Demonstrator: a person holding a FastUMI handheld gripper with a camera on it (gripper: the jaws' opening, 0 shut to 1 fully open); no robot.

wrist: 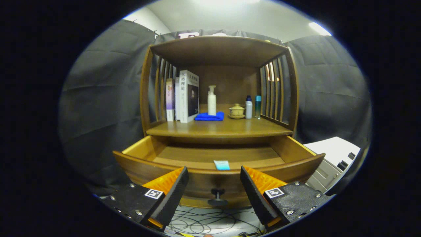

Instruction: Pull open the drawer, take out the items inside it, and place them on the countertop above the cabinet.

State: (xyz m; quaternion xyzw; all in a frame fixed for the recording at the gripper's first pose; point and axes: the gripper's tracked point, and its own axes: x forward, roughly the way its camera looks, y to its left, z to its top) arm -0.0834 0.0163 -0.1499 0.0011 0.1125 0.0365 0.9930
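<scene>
Black cloth walls surround a brown wooden cabinet straight ahead of the hand-held gripper, whose orange-and-black fingers stand spread apart, grasping nothing. Just beyond them the pulled-out wooden drawer holds a small light-blue packet, with the dark round knob between the fingers. Books and a white pump bottle stand farther on the countertop

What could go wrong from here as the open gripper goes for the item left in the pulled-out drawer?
1. The small light-blue item lies flat against the drawer front wall, so the fingers may strike the wall or slide over it.
2. The countertop already holds a blue cloth, pump bottle and lidded cup; placing could topple them.
</scene>
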